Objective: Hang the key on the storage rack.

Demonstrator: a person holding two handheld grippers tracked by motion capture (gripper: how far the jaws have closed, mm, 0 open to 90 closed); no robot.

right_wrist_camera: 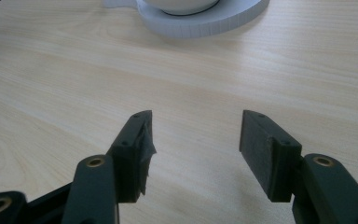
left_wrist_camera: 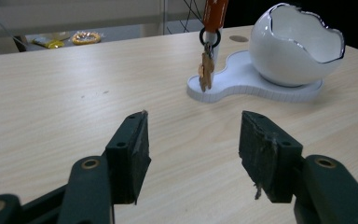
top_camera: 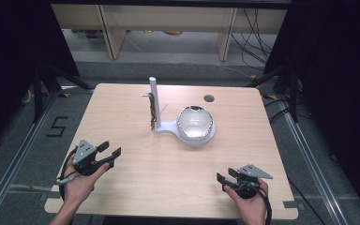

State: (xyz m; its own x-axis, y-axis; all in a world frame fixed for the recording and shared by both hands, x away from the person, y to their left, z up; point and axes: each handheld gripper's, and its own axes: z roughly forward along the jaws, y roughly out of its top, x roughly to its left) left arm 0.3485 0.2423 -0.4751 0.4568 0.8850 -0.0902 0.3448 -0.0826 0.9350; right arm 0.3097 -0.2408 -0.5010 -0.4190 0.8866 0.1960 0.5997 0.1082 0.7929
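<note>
Fingers [left_wrist_camera: 129,154] apart, left gripper [left_wrist_camera: 193,156] empty, floor marking "5" [top_camera: 57,126]

A laboratory recording bay rather than a home or shop. A pale wood-laminate table [top_camera: 136,178] with rounded corners stands alone on a grey floor, flanked by black curtains [top_camera: 342,93] and black tripod legs [top_camera: 44,86]. Metal floor rails [top_camera: 304,145] run along both sides, and a black numeral "5" [top_camera: 57,126] is taped on the floor at the left. Loose black cables [top_camera: 255,35] trail over the floor behind the table, before plain light-wood bench frames [top_camera: 112,33]. A small dark round hole [top_camera: 209,98] pierces the tabletop near its far edge.
</note>
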